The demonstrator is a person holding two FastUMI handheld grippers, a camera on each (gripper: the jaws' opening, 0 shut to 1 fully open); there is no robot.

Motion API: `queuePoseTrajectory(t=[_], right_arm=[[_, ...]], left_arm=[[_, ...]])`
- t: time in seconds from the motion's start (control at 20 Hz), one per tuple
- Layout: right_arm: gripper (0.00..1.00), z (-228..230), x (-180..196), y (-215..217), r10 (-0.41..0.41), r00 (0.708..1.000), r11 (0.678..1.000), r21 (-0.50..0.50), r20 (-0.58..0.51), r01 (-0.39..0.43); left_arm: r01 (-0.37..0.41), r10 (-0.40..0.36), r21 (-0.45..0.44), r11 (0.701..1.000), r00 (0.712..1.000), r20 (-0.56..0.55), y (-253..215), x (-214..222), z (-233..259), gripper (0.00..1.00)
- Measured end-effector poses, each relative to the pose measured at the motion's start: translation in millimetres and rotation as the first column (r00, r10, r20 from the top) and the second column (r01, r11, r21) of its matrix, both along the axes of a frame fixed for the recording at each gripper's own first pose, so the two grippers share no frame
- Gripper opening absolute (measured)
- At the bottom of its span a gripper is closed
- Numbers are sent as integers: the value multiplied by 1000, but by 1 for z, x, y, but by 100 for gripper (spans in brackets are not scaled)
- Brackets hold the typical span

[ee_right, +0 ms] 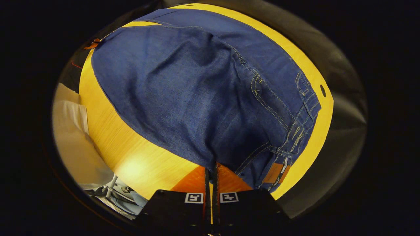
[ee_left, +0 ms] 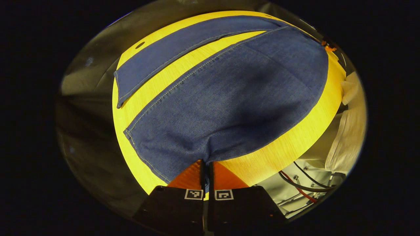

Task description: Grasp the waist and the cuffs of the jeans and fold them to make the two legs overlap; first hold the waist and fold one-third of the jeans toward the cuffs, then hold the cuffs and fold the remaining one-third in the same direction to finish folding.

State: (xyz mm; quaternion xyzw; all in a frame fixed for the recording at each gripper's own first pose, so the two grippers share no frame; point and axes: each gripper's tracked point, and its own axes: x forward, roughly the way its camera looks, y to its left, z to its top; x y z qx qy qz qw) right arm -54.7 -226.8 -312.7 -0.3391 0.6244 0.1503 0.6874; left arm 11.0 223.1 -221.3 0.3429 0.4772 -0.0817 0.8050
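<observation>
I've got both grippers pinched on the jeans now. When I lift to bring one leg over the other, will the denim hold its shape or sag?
Probably sag: the jeans already pucker into soft folds where the left gripper pinches the cuff edge, and ripple near the right gripper by the waist. The waistband, with thick seams and a patch, will likely hang heavier. On the smooth table, dragged cloth may slide.

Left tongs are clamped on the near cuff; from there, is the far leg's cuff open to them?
Probably yes, once they let go. The left tongs are shut on the near cuff. The far cuff lies flat and uncovered beyond a bare strip of table.
</observation>
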Motion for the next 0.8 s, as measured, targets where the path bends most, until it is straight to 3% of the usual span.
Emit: queuePoseTrajectory(t=[0.2, 0.3, 0.5, 0.65, 0.8], right_arm=[[4, 8, -1, 0, -105, 988, 994, 6, 116, 105], [4, 17, 0, 3, -177, 967, 984, 33, 185, 174], [3, 52, 22, 12, -276, 905, 961, 116, 325, 252], [3, 75, 38, 17, -266, 890, 964, 121, 371, 237], [3, 98, 67, 22, -271, 866, 962, 142, 421, 233]], left_arm=[[-101, 107, -83, 991, 992, 71, -8, 2, 1, 0], [-160, 186, -172, 972, 971, 152, -12, 13, 17, 0], [-250, 391, -403, 880, 864, 317, -29, 34, 60, 0], [-269, 474, -472, 840, 787, 394, -27, 41, 85, 0], [-256, 550, -550, 795, 689, 473, -32, 54, 115, 0]])
